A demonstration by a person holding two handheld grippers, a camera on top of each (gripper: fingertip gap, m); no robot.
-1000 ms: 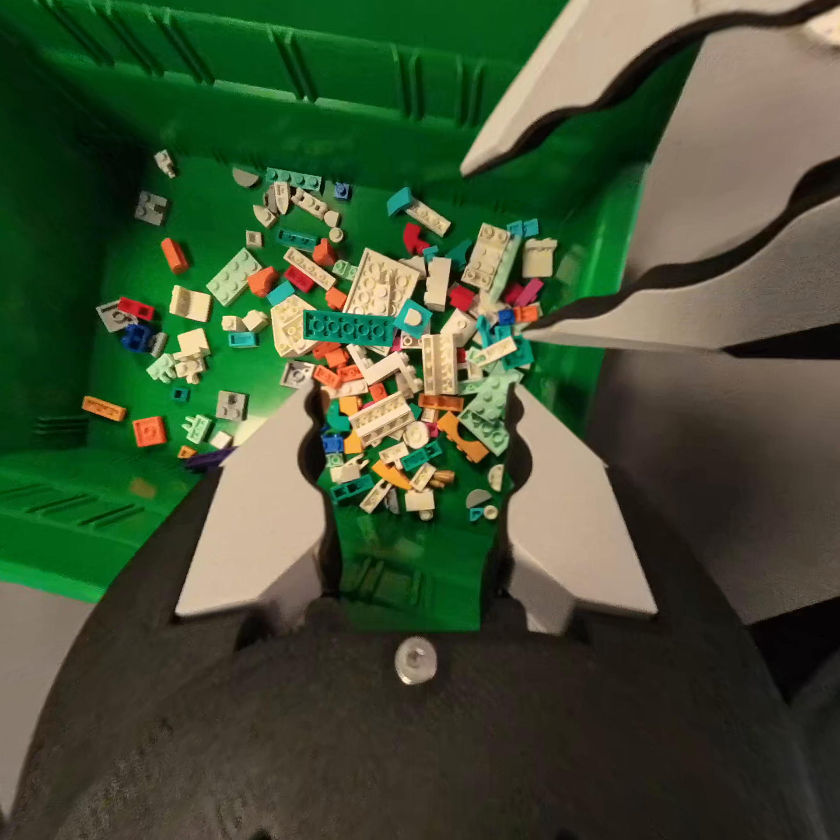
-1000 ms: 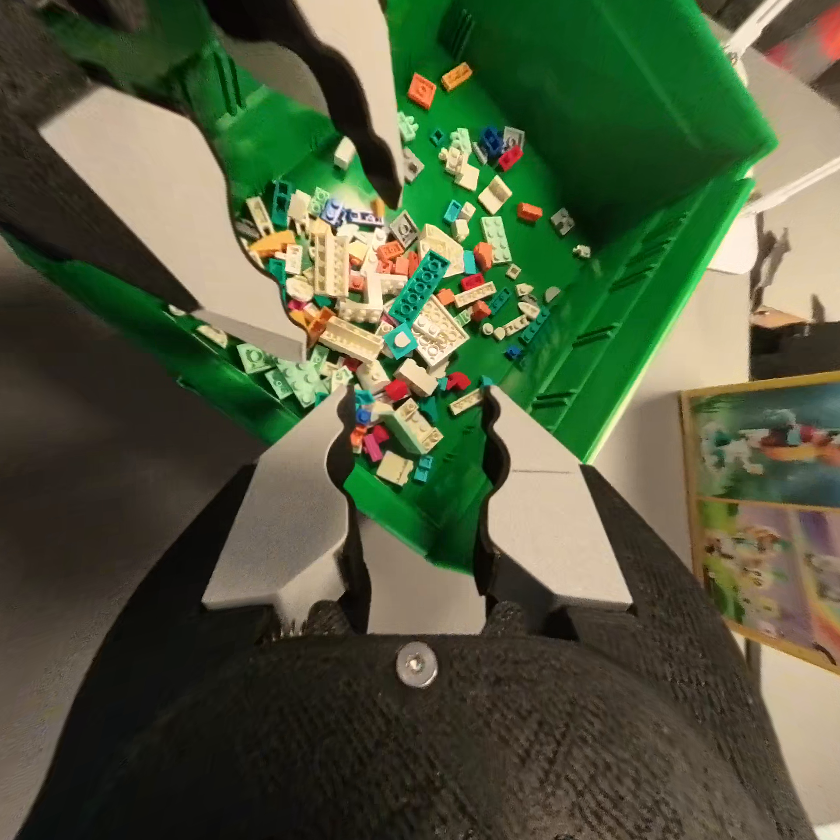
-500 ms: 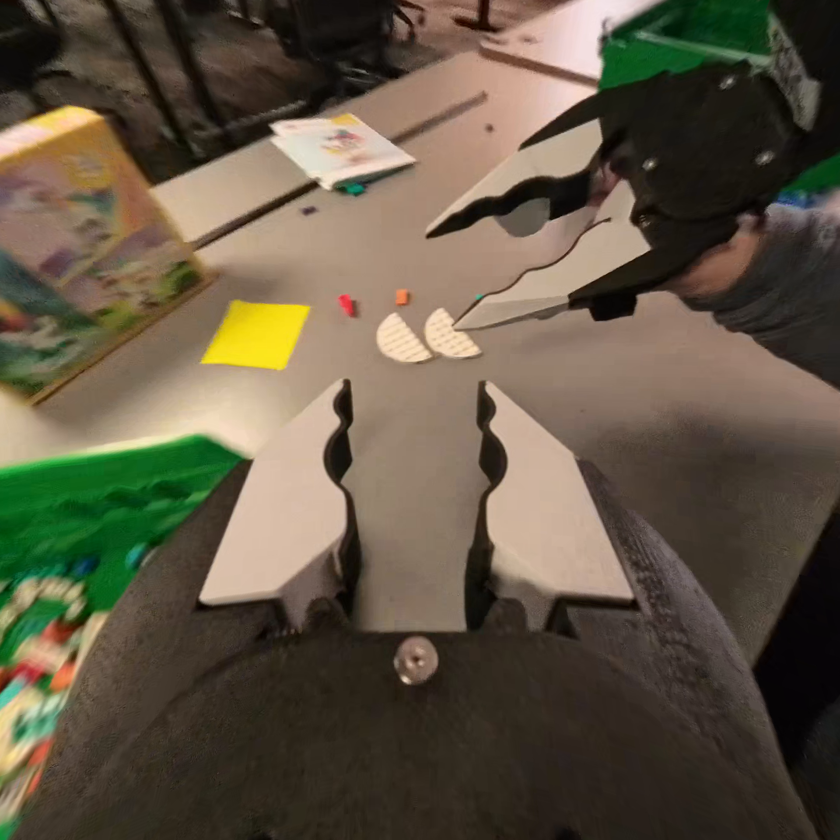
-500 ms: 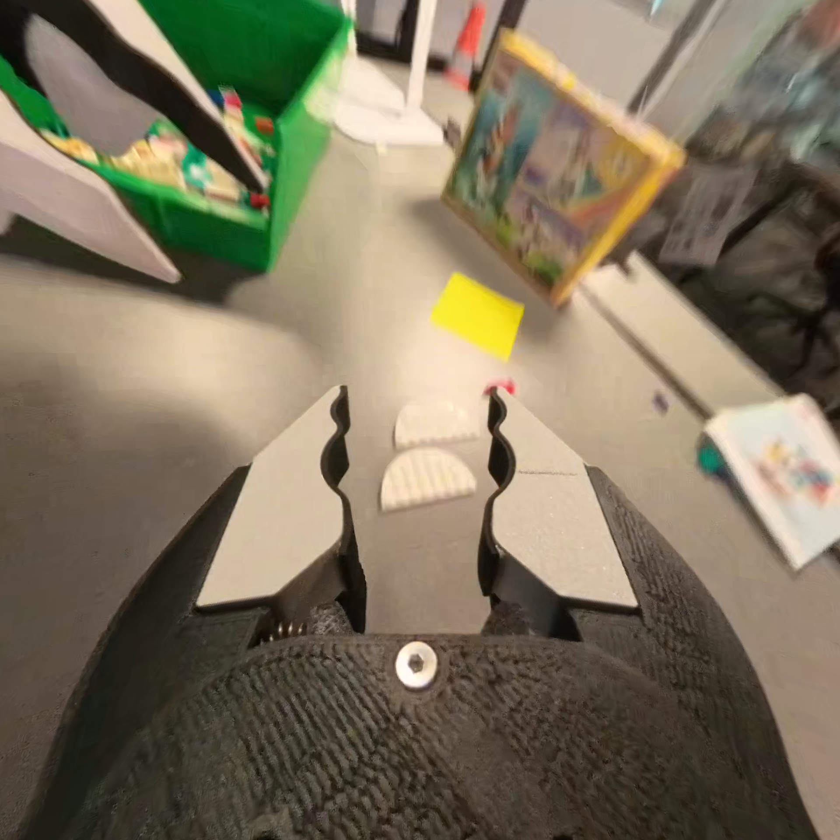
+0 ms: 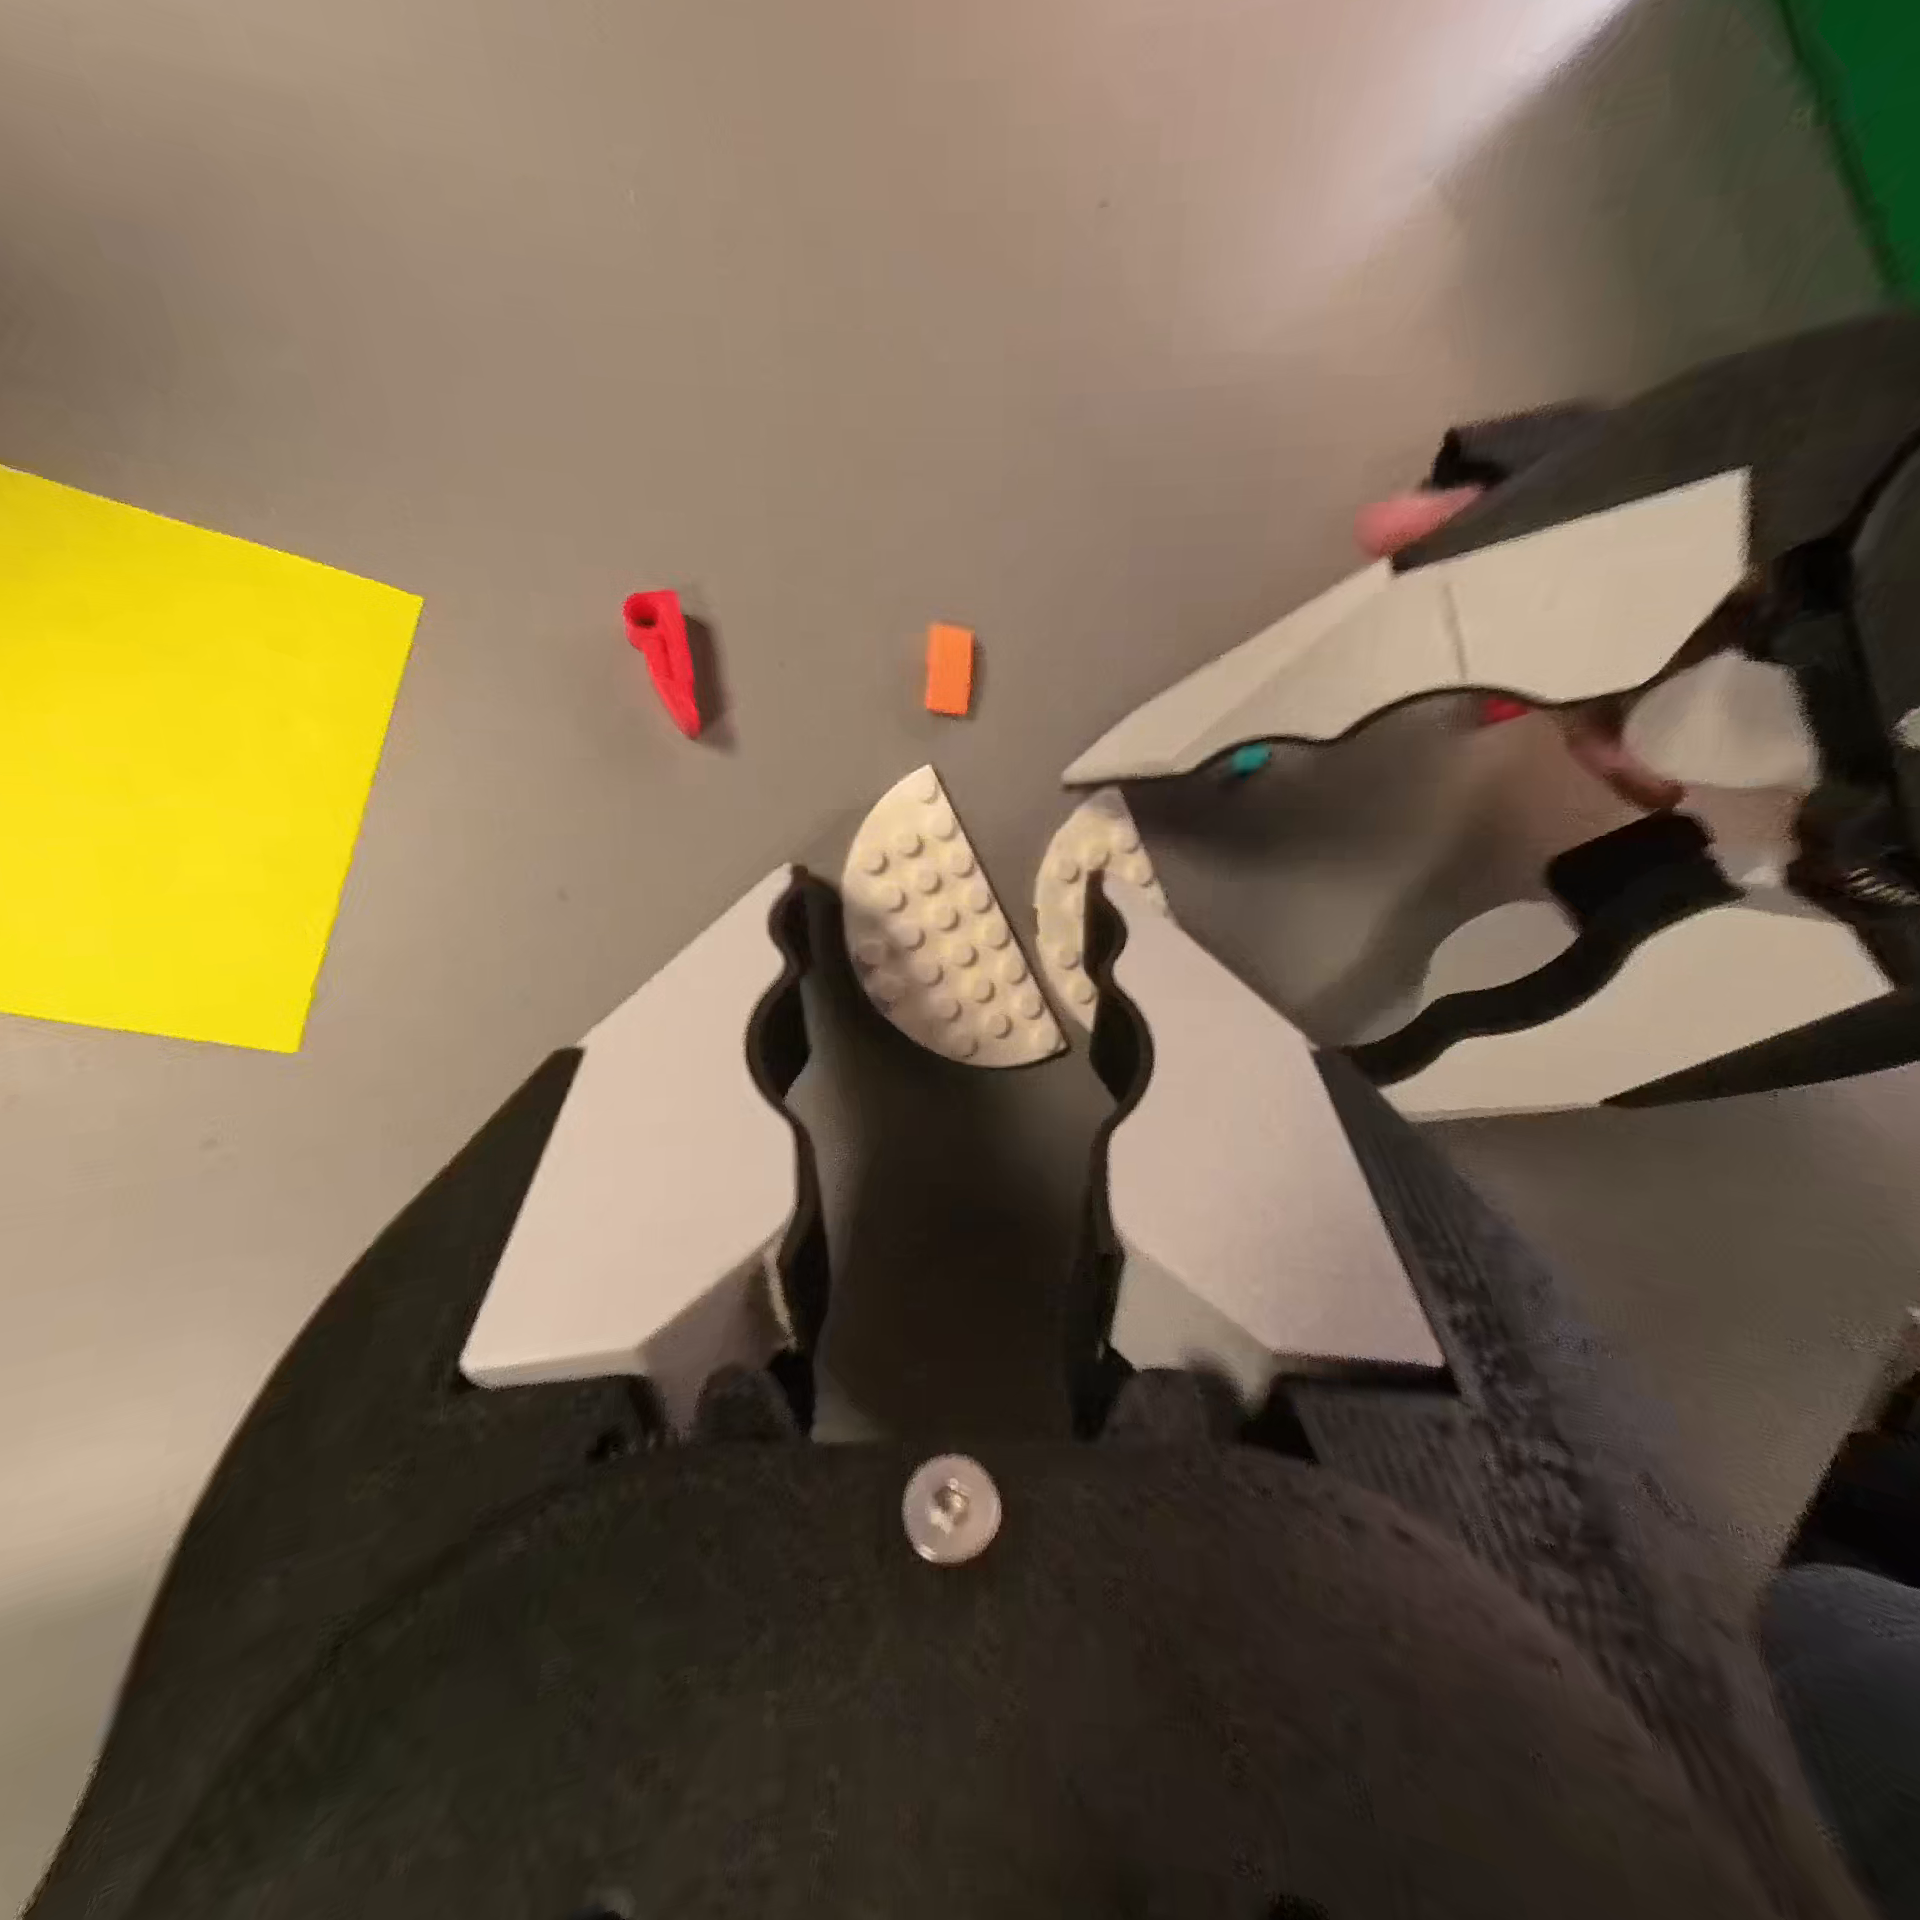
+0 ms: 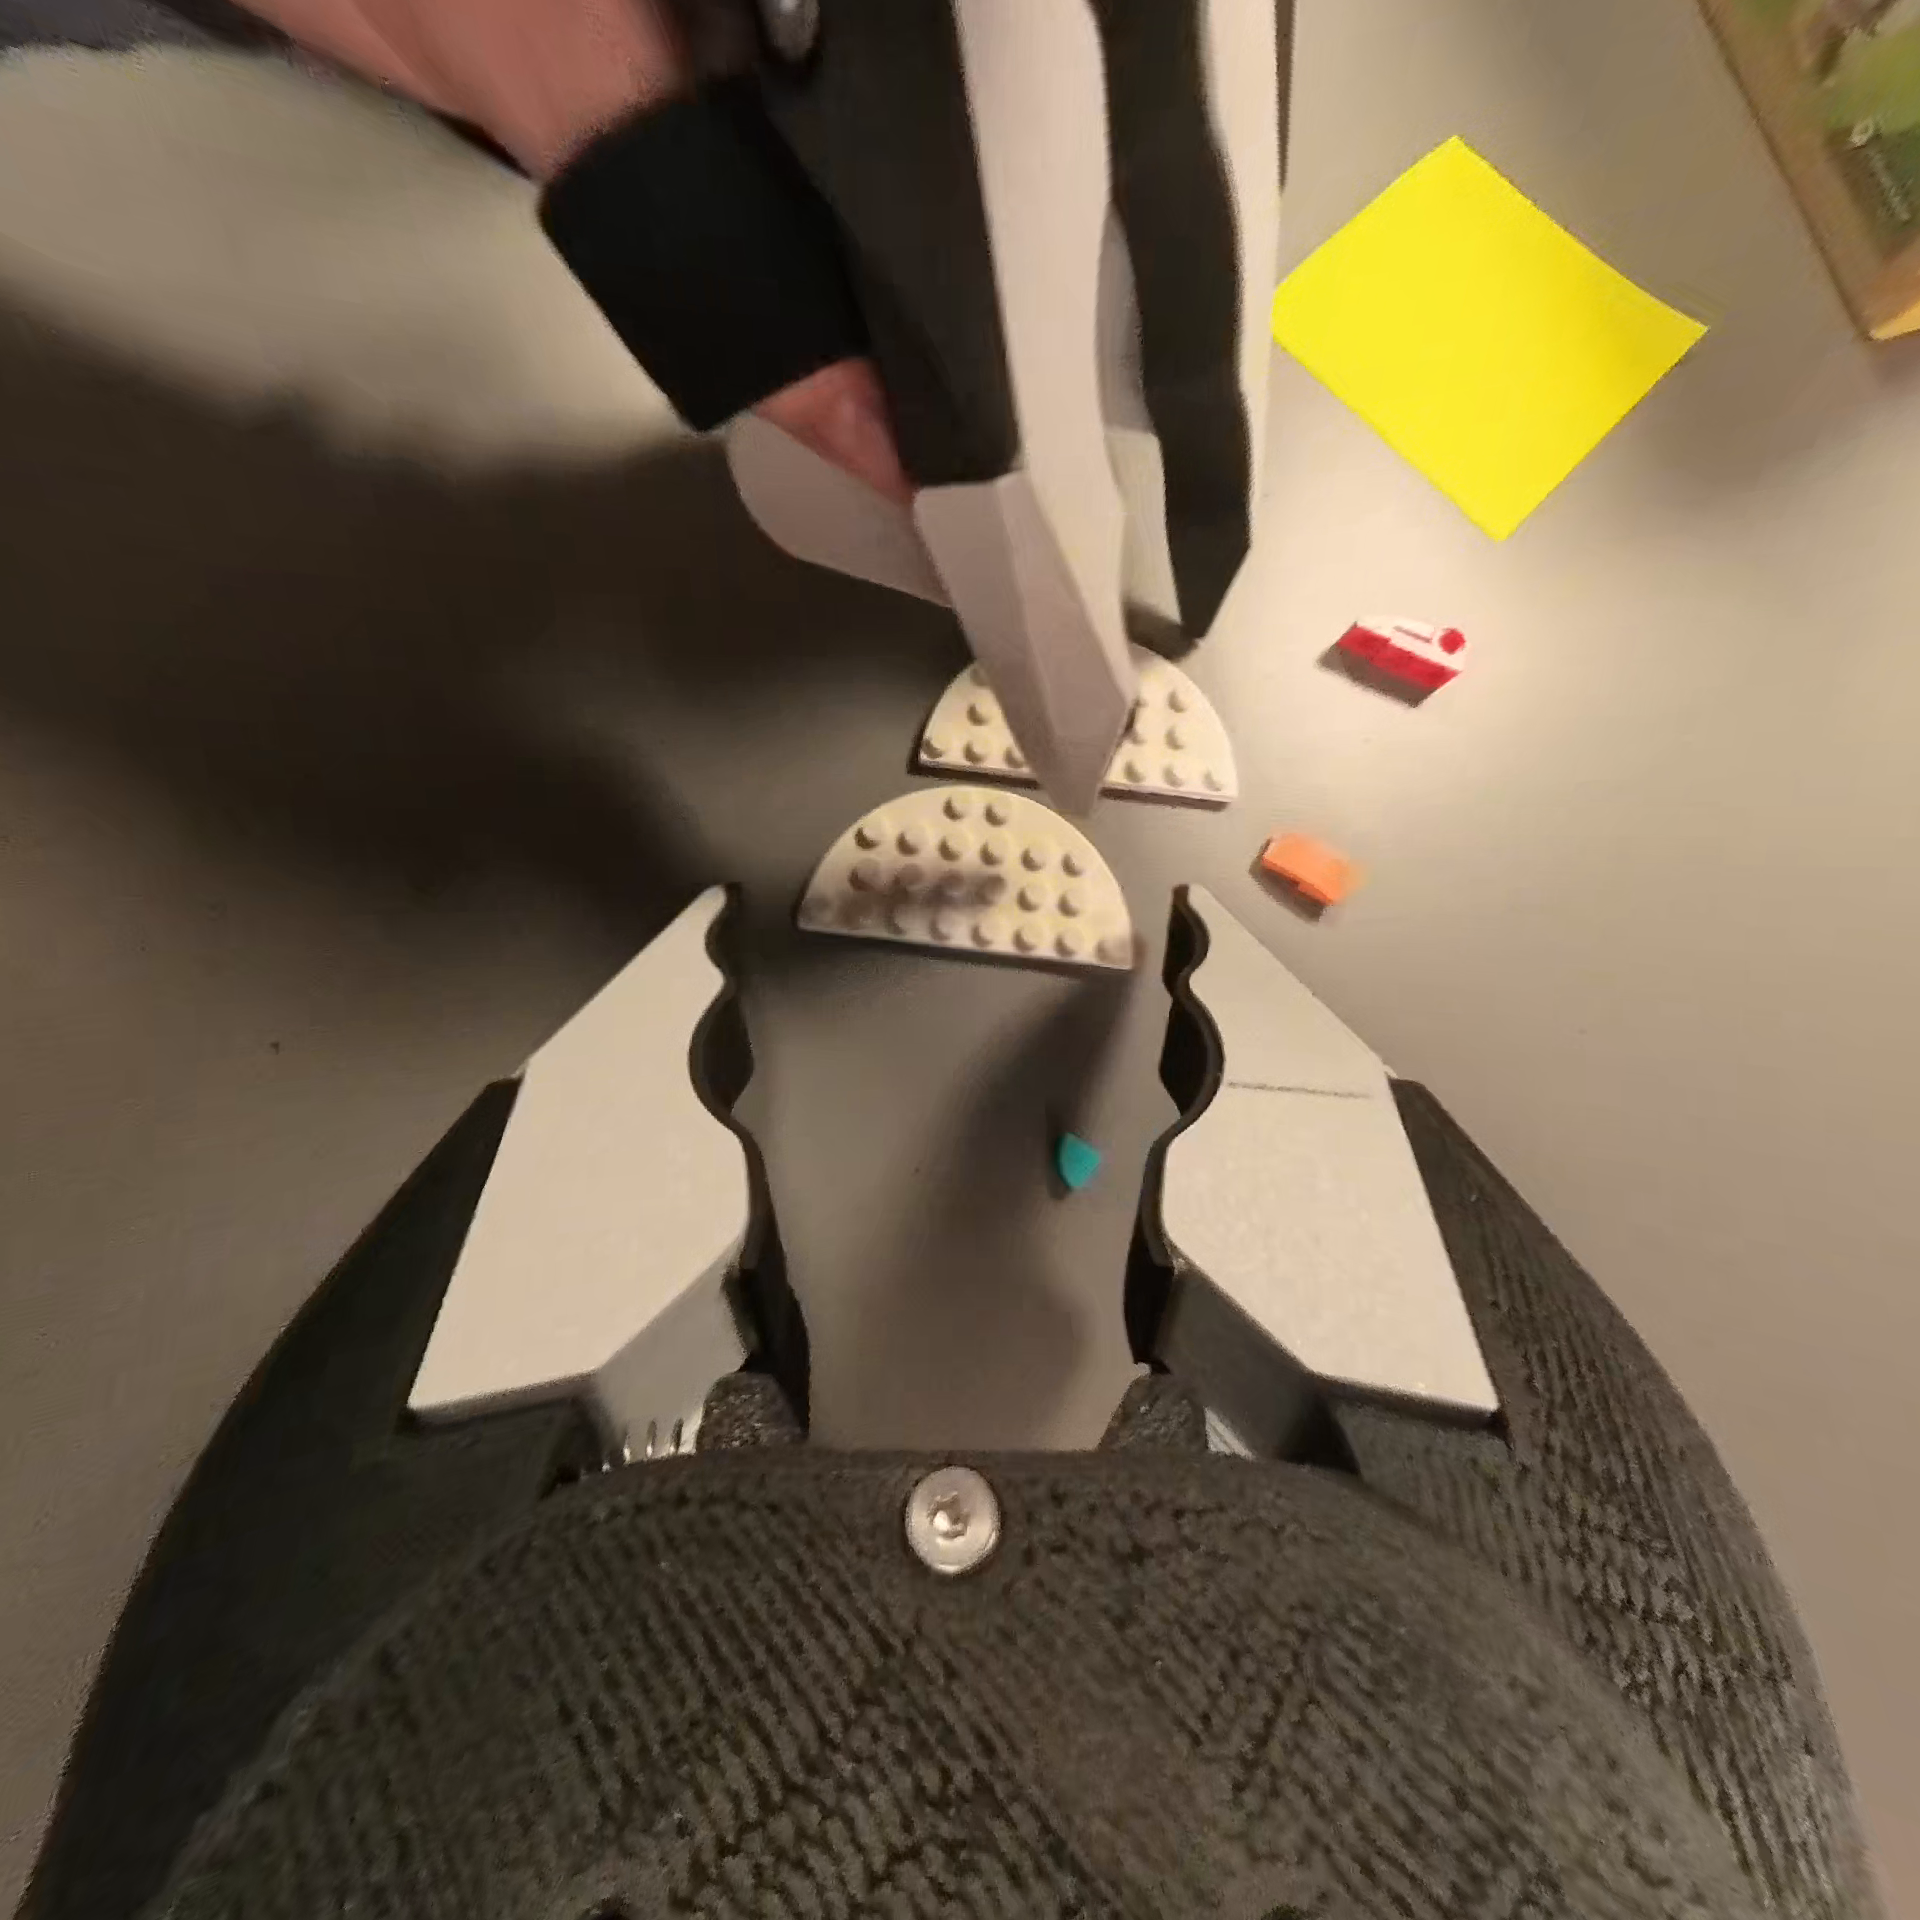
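Two cream half-round studded plastic plates lay side by side on the grey bench, where my left tool and right tool, both gaping and empty, had swung from the green bin.

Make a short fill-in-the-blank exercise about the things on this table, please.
1. The two white studded plates each have the shape of a half ____.
2. The paper square on the grey table is ____.
3. The small teal piece lies between the fingers of the ____ tongs.

Missing words: circle; yellow; right
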